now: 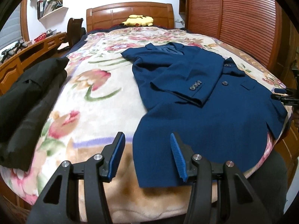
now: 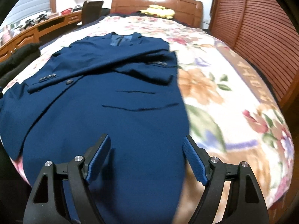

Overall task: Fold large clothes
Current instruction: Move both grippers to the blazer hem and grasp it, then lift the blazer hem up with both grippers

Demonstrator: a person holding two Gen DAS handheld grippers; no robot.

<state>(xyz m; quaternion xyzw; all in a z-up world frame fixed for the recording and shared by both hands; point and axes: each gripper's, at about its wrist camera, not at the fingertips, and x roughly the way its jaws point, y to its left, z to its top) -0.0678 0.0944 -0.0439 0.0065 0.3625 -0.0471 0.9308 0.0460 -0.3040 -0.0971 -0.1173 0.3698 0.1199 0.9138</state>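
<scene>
From the left wrist view, a navy suit jacket [image 1: 214,100] lies flat, front up, on the floral blanket [image 1: 97,93] of the bed, toward the right side and near the foot edge. Both sleeves are folded across its chest, one cuff with a row of buttons lying on top. A dark folded garment [image 1: 28,97] sits well apart at the bed's left edge, and a yellow plush toy [image 1: 139,20] rests by the headboard. The left tongs [image 1: 147,153] hover above the jacket's lower left hem corner, angled down, jaws partly apart with nothing between them. The right tongs [image 1: 286,98] show only as a dark sliver at the jacket's far right edge.

From the right wrist view, the jacket [image 2: 115,112] fills the left and centre, collar away from the camera, hem nearest. The right tongs [image 2: 146,160] hang over the hem's right side, tilted down, jaws wide and empty.
</scene>
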